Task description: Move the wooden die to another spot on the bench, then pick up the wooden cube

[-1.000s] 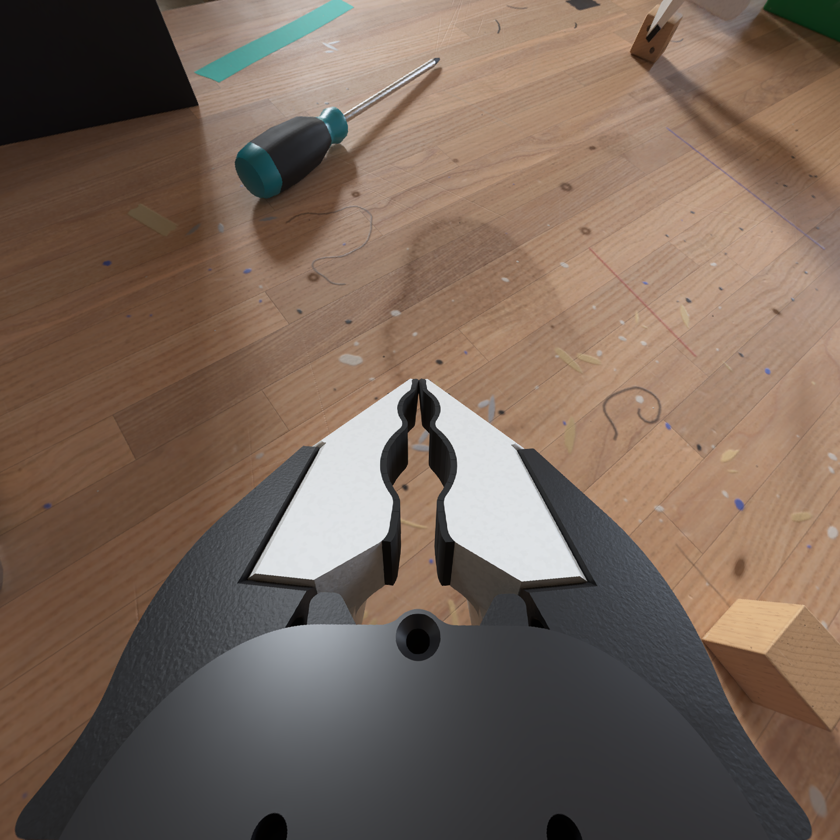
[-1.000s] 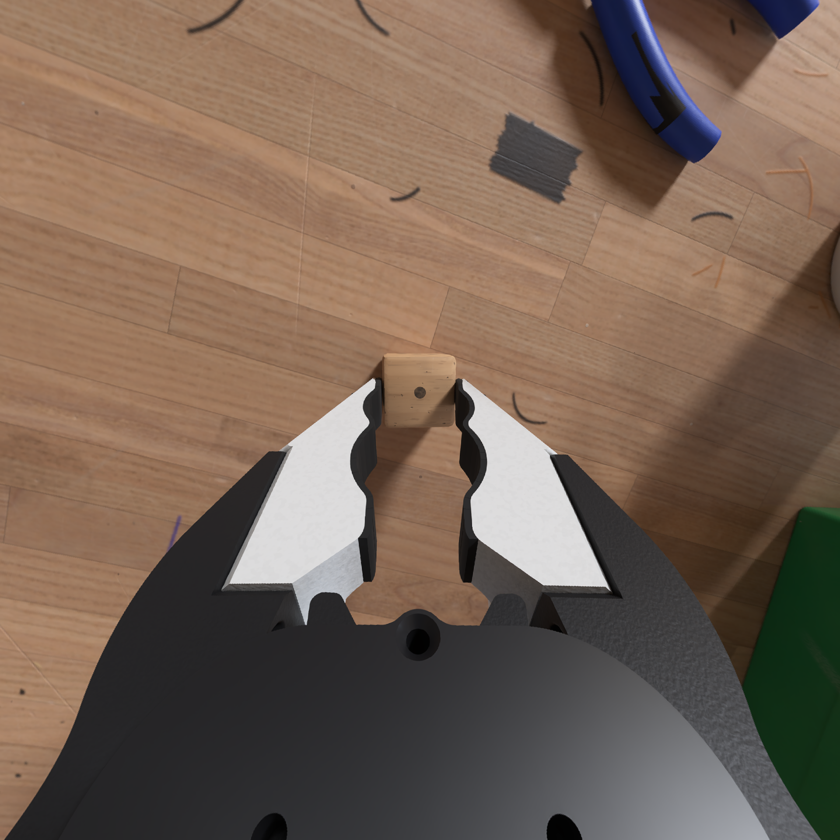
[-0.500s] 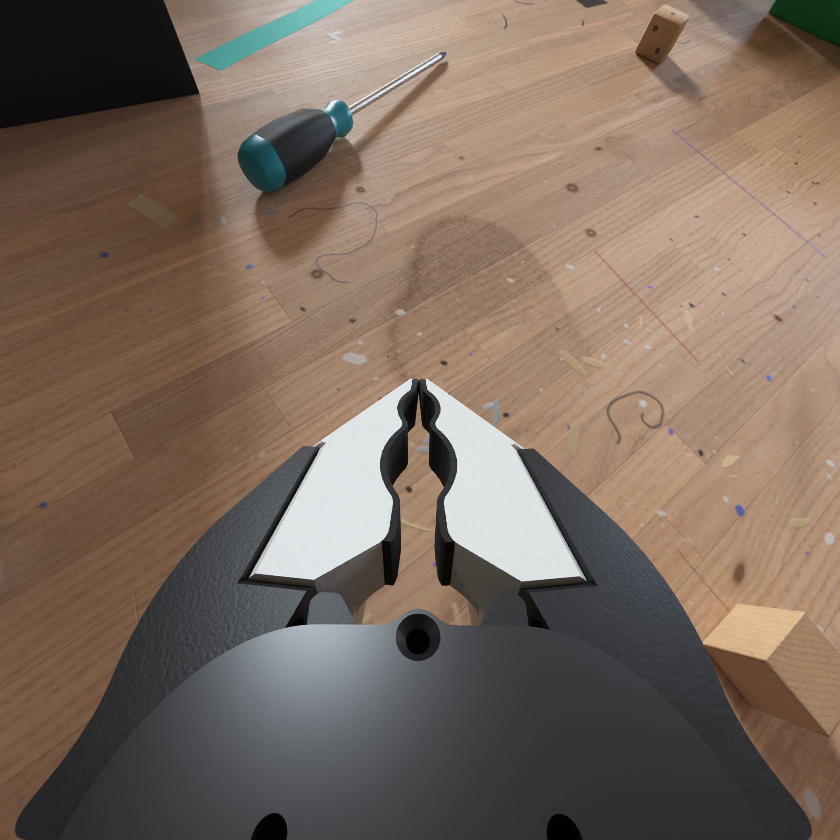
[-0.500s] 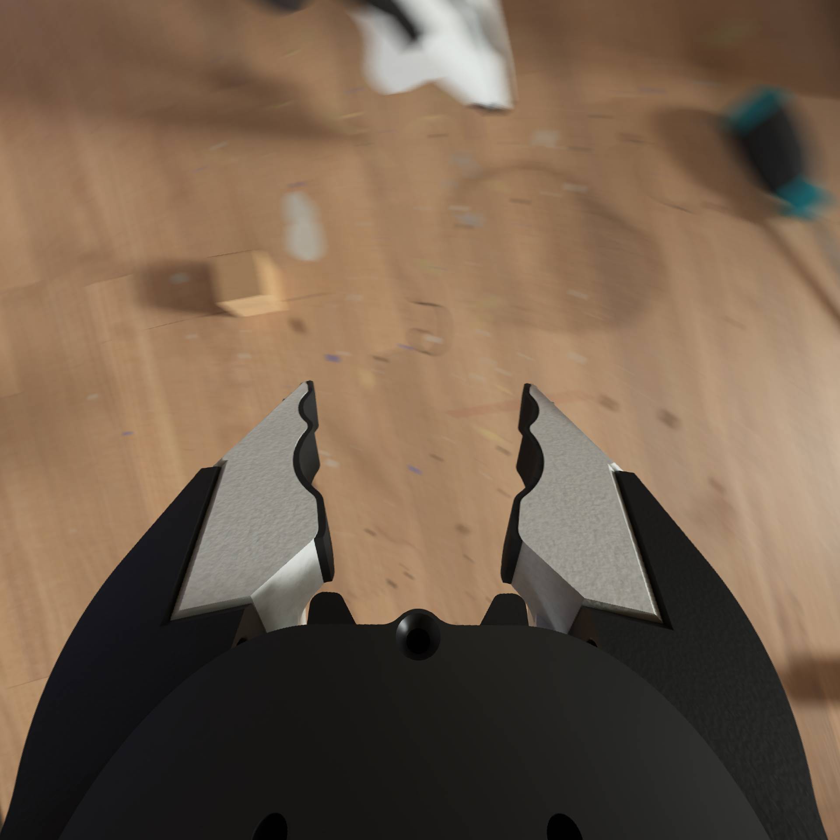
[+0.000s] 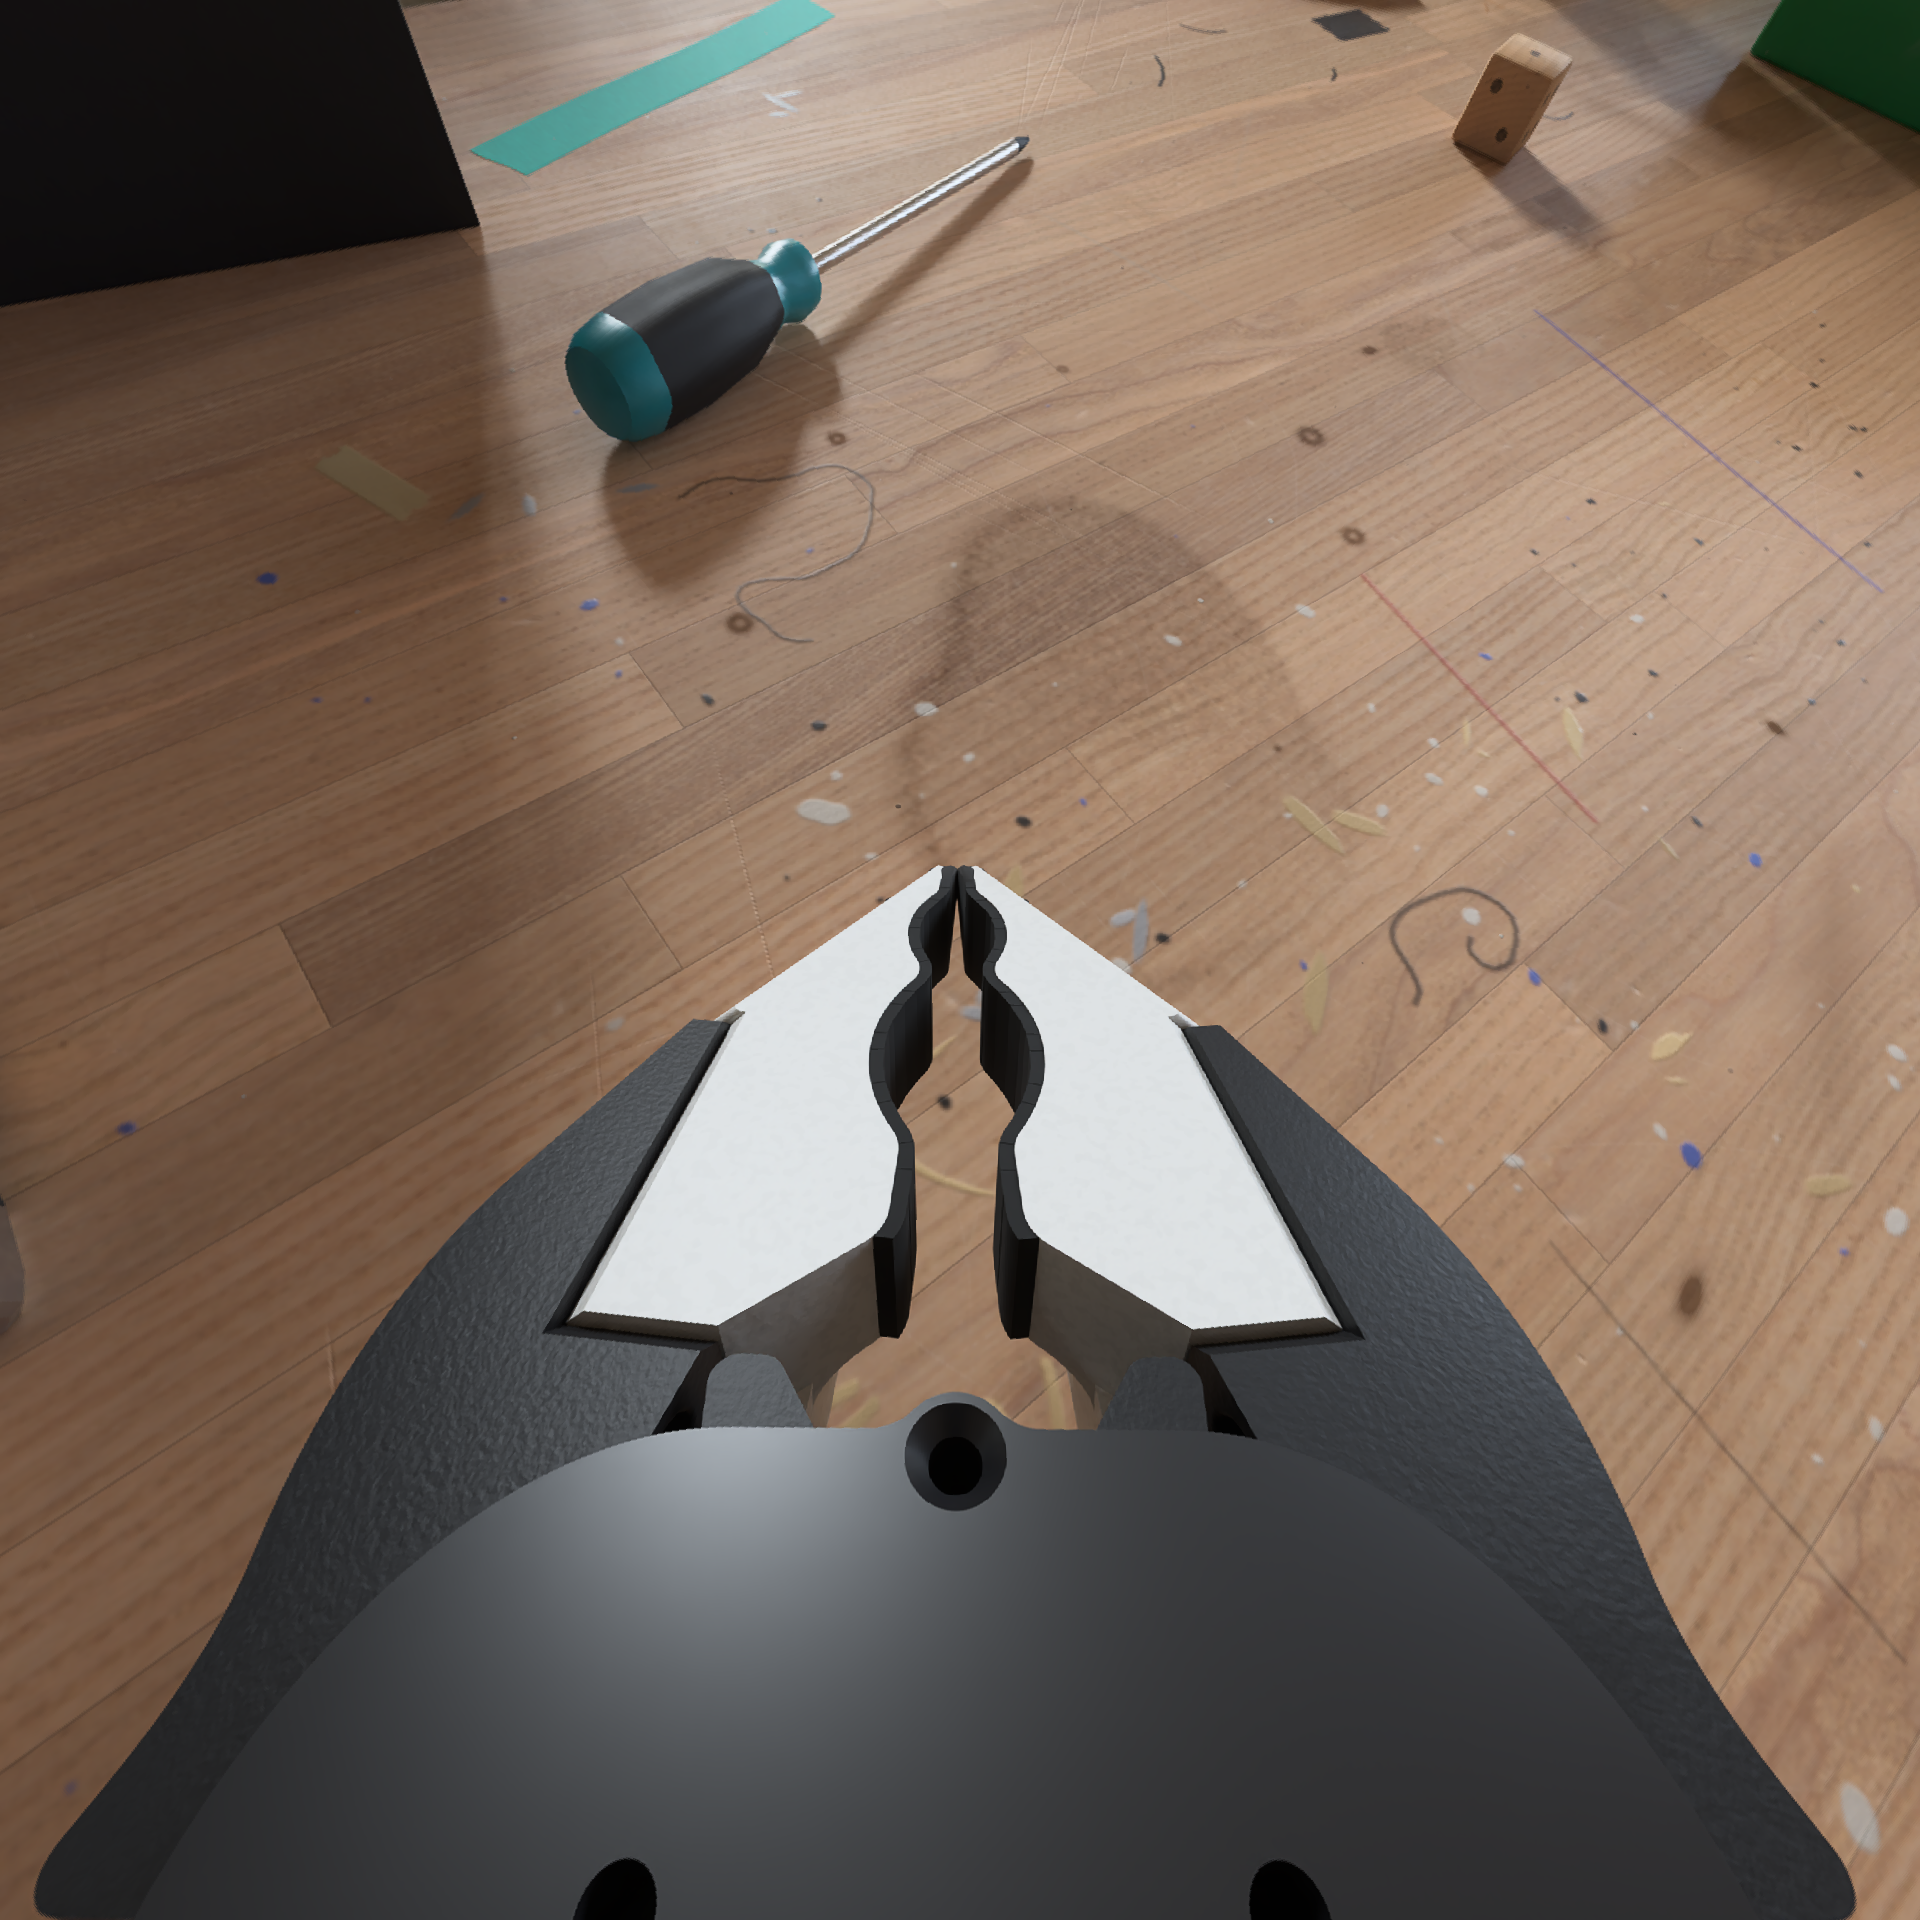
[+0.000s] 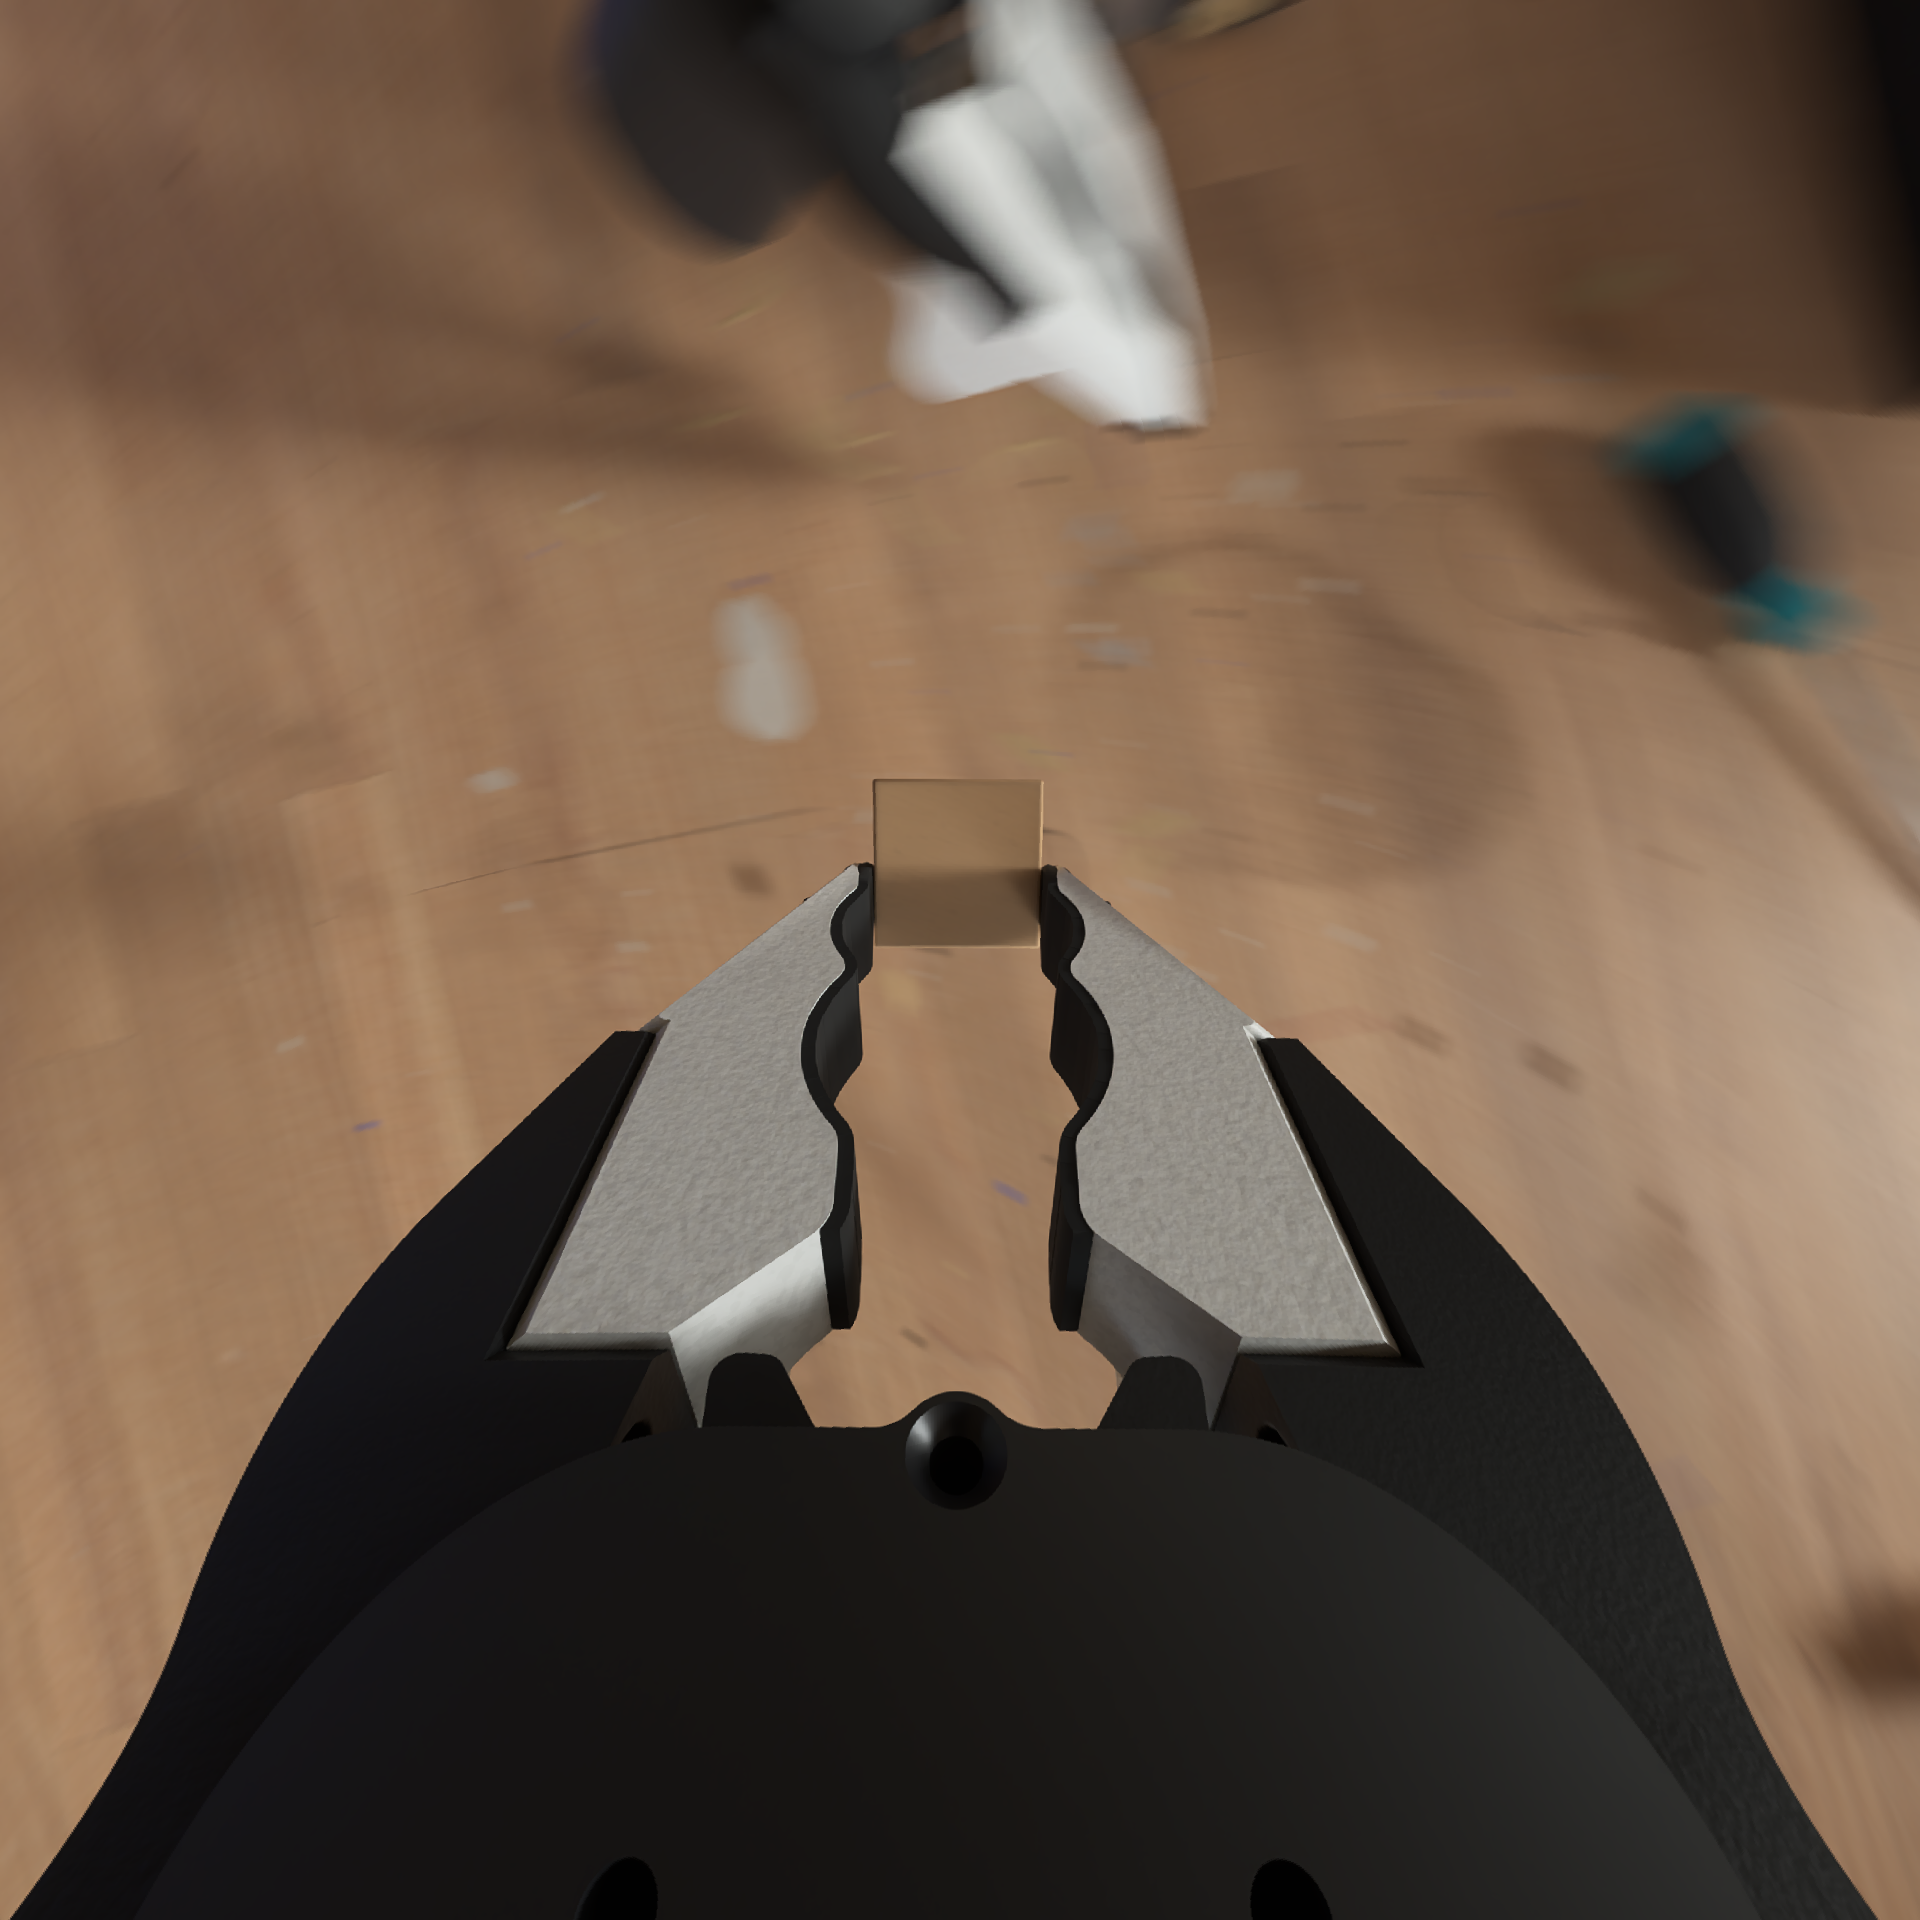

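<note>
The wooden die [image 5: 1512,96], a small block with dark pips, lies free on the bench at the far upper right of the left wrist view. My left gripper [image 5: 954,873] is shut and empty, low over the bench's middle. My right gripper [image 6: 956,883] is shut on the plain wooden cube [image 6: 956,831], which sits squarely between its fingertips. The bench behind the cube is blurred by motion. The left gripper also shows, blurred, at the top of the right wrist view [image 6: 1039,208].
A teal-and-black screwdriver [image 5: 717,322] lies ahead and to the left of my left gripper, blurred in the right wrist view [image 6: 1725,530]. A black box [image 5: 208,125] stands at far left beside a teal tape strip [image 5: 644,83]. A green object [image 5: 1849,52] is at far right.
My right gripper let go of the die, swung over to the wooden cube and shut on it. The cube has left the lower right of the left wrist view. The left gripper stayed shut.
</note>
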Robot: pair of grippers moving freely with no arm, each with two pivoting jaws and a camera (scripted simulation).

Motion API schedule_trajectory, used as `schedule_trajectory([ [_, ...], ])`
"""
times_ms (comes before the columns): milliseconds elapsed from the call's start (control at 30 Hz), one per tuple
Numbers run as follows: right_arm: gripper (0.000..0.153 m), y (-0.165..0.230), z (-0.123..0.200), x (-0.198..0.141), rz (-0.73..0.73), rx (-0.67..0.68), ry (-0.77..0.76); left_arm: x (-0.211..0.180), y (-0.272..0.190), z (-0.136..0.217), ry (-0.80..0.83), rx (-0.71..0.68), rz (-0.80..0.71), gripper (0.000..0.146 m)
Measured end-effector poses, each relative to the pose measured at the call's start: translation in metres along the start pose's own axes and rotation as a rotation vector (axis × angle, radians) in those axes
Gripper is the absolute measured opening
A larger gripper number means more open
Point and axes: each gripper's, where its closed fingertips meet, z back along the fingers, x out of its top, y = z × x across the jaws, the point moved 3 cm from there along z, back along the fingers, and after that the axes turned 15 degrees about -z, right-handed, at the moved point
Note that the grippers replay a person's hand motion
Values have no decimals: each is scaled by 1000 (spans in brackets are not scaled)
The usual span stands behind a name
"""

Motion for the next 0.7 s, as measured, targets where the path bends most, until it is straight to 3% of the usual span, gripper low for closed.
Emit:
schedule_trajectory([
  [133,32,-154,112,2,-276,-345,-220,1,-1,-2,3,-8,2,0],
  [233,32,-268,150,-27,-508,-494,-239,1,-2,-4,11,-11,-4,0],
  [333,32,-354,143,-68,-662,-597,-148,1,-2,-5,15,-13,-5,0],
  [433,32,-406,117,-108,-736,-681,-2,1,-1,-5,11,-19,7,0],
  [533,32,-435,96,-137,-833,-685,53,1,-1,-5,11,-26,15,0],
  [700,32,-443,74,-155,-899,-665,151,1,-1,-8,23,-35,8,0],
])
